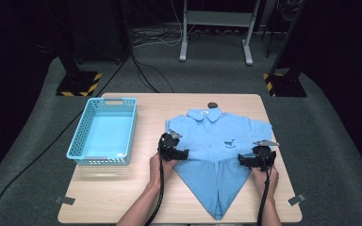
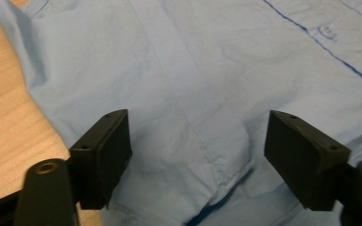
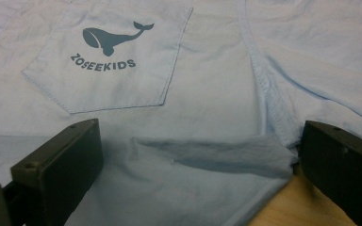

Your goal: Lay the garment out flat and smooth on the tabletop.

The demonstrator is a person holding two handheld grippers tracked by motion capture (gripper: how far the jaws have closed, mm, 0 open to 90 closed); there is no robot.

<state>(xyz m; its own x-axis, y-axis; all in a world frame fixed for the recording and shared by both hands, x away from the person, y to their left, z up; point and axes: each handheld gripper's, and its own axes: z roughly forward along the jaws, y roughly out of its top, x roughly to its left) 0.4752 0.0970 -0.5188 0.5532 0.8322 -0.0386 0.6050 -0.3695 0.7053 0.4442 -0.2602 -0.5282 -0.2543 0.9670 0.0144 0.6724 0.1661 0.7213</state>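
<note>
Light blue shirt (image 1: 217, 141) lies flat mid-frame on the wooden table (image 1: 122, 197), collar at the top, bottom folded to a point near the lower edge. My left gripper (image 1: 185, 154) sits at the shirt's left side w/ jaws apart, sleeve fold between them but not pinched. Right gripper (image 1: 240, 160) at the right side, jaws wide, fabric fold between, no squeeze. Blue basket (image 1: 103, 131) left of the shirt, well apart.
</note>
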